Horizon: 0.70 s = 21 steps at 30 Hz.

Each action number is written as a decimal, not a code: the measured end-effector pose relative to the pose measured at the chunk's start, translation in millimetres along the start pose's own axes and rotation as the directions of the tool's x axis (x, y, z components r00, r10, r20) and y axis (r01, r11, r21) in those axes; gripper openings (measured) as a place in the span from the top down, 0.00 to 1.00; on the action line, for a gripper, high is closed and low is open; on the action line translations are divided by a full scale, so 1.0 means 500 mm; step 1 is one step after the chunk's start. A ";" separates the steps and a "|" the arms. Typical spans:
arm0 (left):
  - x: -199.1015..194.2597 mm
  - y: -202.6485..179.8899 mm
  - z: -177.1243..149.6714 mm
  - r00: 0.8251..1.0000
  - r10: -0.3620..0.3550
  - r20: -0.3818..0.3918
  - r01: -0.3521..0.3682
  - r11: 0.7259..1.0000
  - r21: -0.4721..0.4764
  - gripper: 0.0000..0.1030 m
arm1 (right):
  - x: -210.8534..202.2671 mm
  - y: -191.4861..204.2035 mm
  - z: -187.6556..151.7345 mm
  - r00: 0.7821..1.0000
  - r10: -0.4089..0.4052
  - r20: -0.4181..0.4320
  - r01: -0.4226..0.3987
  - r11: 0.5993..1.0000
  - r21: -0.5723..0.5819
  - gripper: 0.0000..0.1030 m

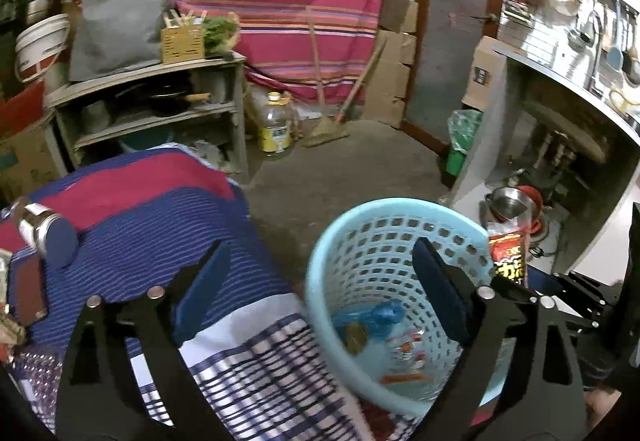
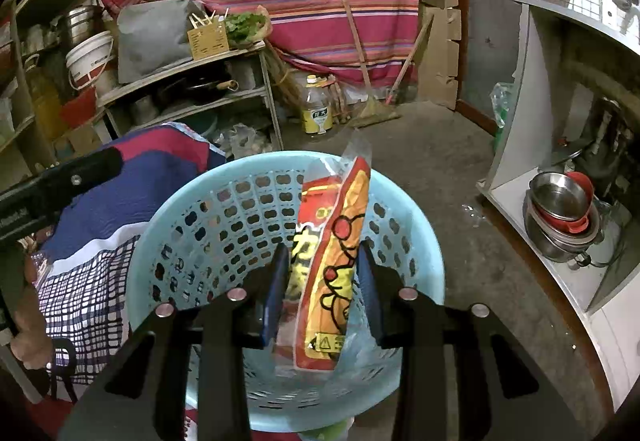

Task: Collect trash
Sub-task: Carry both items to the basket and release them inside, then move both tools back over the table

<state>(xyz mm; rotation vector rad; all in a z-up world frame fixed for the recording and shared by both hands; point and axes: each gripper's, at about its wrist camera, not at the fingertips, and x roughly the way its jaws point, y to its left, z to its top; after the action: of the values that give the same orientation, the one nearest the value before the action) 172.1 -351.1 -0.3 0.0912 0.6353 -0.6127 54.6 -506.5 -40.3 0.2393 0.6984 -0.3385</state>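
R gripper (image 2: pixel 322 289) pinches the red-yellow snack wrapper (image 2: pixel 332 265) upright over the blue basket (image 2: pixel 420 225) beside the cloth-covered table (image 1: pixel 160 225), prob. to drop it in w/ other trash; L gripper (image 1: pixel 320 281) spread, empty

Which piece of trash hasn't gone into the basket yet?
The red and yellow snack wrapper, pinched in the right gripper above the blue basket. The other scraps already lie on its bottom.
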 end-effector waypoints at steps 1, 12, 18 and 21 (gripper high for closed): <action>-0.006 0.009 -0.003 1.000 0.011 0.003 -0.011 1.000 -0.004 0.12 | 0.004 0.004 0.000 1.000 0.002 -0.003 -0.002 1.000 0.003 0.66; -0.085 0.082 -0.025 0.990 0.133 0.051 -0.133 0.991 0.002 0.06 | 0.034 0.045 0.024 1.000 0.004 0.009 -0.004 1.000 -0.001 0.65; -0.129 0.128 -0.045 0.983 0.171 0.060 -0.171 0.985 -0.015 0.06 | 0.019 0.052 0.033 0.998 -0.043 0.040 0.043 0.999 0.015 0.35; -0.151 0.160 -0.058 0.980 0.189 0.056 -0.187 0.981 -0.043 0.06 | 0.014 0.058 0.035 0.998 -0.047 0.039 0.046 0.999 0.019 0.29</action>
<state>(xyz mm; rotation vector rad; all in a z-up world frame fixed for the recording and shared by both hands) 153.8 -239.4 11.9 0.0964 0.5727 -0.4193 81.0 -486.9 -29.2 0.2334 0.6628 -0.3928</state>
